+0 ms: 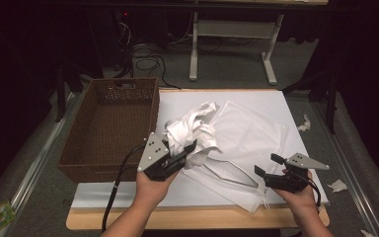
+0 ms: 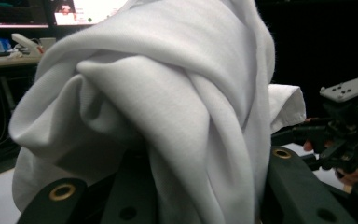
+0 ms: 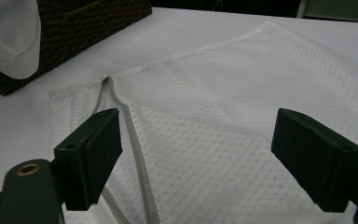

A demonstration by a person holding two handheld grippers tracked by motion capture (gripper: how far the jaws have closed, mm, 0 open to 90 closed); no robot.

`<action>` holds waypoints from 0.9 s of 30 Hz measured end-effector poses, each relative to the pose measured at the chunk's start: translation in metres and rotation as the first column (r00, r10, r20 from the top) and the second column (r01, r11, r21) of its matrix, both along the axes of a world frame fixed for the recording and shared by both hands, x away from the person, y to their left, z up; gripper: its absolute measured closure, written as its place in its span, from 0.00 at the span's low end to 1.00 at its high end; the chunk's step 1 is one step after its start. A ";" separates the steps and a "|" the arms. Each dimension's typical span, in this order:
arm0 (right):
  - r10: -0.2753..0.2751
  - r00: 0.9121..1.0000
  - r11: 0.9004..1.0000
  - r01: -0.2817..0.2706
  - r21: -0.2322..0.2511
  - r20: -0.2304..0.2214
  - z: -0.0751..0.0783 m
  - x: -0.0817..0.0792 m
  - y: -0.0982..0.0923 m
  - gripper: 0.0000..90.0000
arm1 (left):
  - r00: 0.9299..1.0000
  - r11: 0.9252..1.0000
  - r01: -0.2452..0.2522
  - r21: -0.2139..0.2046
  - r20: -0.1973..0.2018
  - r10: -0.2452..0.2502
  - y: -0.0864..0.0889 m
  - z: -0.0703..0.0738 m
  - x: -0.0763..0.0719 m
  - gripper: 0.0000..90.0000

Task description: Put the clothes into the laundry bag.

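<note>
The bunched white cloth (image 2: 168,102) hides the left gripper's fingers (image 2: 65,198), its top cut off.

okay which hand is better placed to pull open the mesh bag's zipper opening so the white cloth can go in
Right, probably. The right gripper hangs open, empty, just over the zipper edge of the white mesh laundry bag. The left gripper is shut on the crumpled white cloth, so it is busy.

A dim room with grey carpet (image 1: 227,69), tangled cables (image 1: 148,61) and a white table frame (image 1: 237,29).
</note>
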State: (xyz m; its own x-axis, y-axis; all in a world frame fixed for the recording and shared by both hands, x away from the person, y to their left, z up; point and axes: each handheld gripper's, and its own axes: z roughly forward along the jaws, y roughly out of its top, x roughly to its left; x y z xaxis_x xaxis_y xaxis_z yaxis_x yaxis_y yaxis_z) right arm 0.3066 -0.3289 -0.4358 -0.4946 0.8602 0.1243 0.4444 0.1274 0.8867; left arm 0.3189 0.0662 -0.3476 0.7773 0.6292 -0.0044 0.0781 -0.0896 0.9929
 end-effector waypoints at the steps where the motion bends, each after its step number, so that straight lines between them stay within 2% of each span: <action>1: 0.001 1.000 1.000 -0.001 -0.001 -0.001 -0.001 0.000 0.001 0.18 | 1.000 1.000 -0.003 0.010 0.001 0.003 0.002 -0.004 -0.002 0.76; 6: 0.018 1.000 1.000 -0.018 -0.006 -0.005 -0.001 0.002 0.011 0.17 | 1.000 1.000 0.001 0.020 -0.027 0.000 0.009 -0.034 -0.011 0.76; 10: 0.033 0.999 0.999 -0.033 -0.007 -0.007 0.002 0.005 0.025 0.17 | 0.997 0.998 0.038 0.049 -0.068 -0.035 0.008 -0.054 -0.014 0.76; 13: 0.048 0.999 0.999 -0.048 0.004 -0.025 0.005 0.012 0.034 0.18 | 0.996 0.996 0.059 0.070 -0.064 -0.055 0.006 -0.061 -0.015 0.75; 17: 0.039 0.999 0.998 -0.039 -0.043 -0.021 0.006 0.025 0.047 0.21 | 0.993 0.995 0.071 0.075 -0.103 -0.063 0.001 -0.071 -0.012 0.75; 20: 0.038 0.999 0.998 -0.039 -0.039 -0.028 0.004 0.032 0.053 0.24 | 0.990 0.993 0.080 0.084 -0.119 -0.070 -0.002 -0.076 -0.012 0.75; 25: 0.066 0.996 0.996 -0.070 -0.050 -0.067 -0.010 0.030 0.058 0.35 | 0.985 0.990 0.109 0.092 -0.141 -0.096 -0.010 -0.083 -0.013 0.75; 27: 0.087 0.992 0.994 -0.092 -0.053 -0.087 -0.015 0.028 0.058 0.43 | 0.983 0.988 0.121 0.098 -0.149 -0.106 -0.015 -0.085 -0.014 0.75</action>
State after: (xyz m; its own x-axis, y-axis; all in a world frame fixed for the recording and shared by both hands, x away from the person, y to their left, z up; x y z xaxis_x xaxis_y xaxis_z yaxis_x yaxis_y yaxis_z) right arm 0.3342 -0.2711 -0.4506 -0.5596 0.8199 0.1211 0.5017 0.2189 0.8369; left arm 0.3050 0.0516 -0.4328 0.8398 0.5398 -0.0584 0.2019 -0.2107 0.9565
